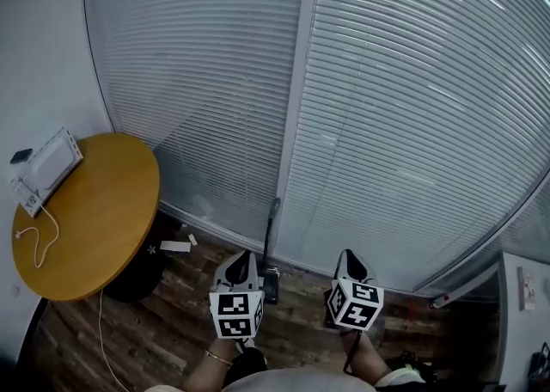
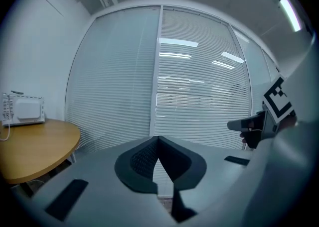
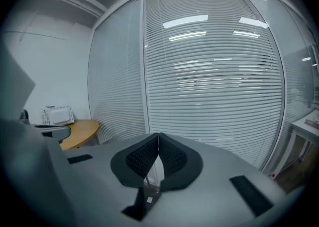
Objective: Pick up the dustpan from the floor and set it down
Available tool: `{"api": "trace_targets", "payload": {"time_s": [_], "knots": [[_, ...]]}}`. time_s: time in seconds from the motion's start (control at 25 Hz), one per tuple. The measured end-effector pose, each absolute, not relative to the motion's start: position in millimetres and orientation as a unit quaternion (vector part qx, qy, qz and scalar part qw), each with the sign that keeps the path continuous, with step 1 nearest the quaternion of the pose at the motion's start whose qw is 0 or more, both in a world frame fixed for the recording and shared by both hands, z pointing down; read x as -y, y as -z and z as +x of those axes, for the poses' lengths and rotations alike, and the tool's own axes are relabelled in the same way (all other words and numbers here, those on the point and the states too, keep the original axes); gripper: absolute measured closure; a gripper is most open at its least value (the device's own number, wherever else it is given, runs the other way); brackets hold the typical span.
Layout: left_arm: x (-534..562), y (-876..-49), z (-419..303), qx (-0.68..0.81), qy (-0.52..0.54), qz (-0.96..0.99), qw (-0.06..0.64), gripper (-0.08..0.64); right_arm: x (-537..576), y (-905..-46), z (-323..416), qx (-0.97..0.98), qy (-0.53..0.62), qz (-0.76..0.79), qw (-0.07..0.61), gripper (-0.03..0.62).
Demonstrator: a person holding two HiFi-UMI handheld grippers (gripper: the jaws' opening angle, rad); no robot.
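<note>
The dustpan [image 1: 271, 284] stands on the wooden floor against the post of the glass wall, and its long dark handle [image 1: 272, 227] rises along the post. In the head view my left gripper [image 1: 244, 255] is just left of the pan and my right gripper [image 1: 348, 254] is further off to its right, both pointing at the wall. The left gripper [image 2: 158, 138] is shut with nothing between its pads. My right gripper [image 3: 158, 134] is also shut and empty. The right gripper's body and marker cube [image 2: 275, 100] show at the right of the left gripper view.
A round wooden table [image 1: 86, 218] at the left carries a white device [image 1: 51, 162] and a cable. A white scrap [image 1: 175, 247] lies on the floor by the table's base. Blinds behind glass [image 1: 387, 107] fill the front. A white desk [image 1: 524, 296] stands at the right.
</note>
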State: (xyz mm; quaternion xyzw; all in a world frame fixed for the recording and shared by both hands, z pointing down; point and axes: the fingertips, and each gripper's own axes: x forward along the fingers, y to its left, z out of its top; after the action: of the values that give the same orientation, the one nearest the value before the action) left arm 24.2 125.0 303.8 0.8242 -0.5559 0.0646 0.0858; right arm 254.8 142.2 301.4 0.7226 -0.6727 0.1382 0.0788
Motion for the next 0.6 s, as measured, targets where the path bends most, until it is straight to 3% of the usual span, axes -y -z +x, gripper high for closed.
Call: {"api": "trace_targets", "payload": {"time_s": [0.6], "knots": [[14, -315, -7, 0.549, -0.076, 0.828, 0.087, 0.552, -9, -308, 228, 0.656, -0.137, 0.736, 0.089, 0.560]]}}
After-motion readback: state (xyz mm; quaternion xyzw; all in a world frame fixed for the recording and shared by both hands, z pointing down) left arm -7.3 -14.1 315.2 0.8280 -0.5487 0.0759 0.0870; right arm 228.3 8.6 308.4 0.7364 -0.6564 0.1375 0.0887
